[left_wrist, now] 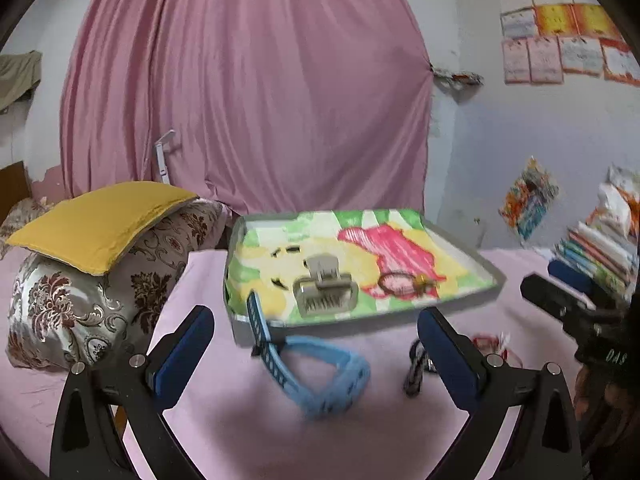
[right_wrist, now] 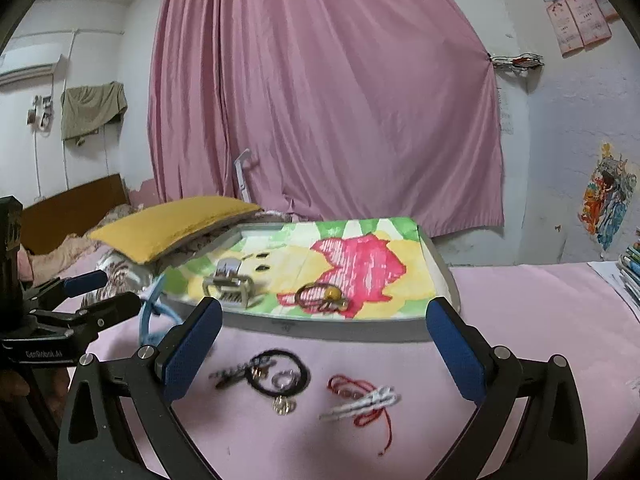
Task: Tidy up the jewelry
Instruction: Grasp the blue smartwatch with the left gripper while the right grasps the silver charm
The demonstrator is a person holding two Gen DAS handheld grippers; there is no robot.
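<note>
A grey tray lined with a bright cartoon cloth stands on the pink bed. In it lie a silver hair claw and a dark bracelet with a gold bead. On the sheet in front lie a blue watch, a black cord bracelet with charms and a red string bracelet with white cord. My left gripper hangs open above the watch, holding nothing. Wide open too, my right gripper hovers over the loose bracelets.
A yellow cushion rests on a patterned pillow left of the tray. Stacked books sit at the right. A pink curtain covers the wall behind. The other gripper shows at each view's edge.
</note>
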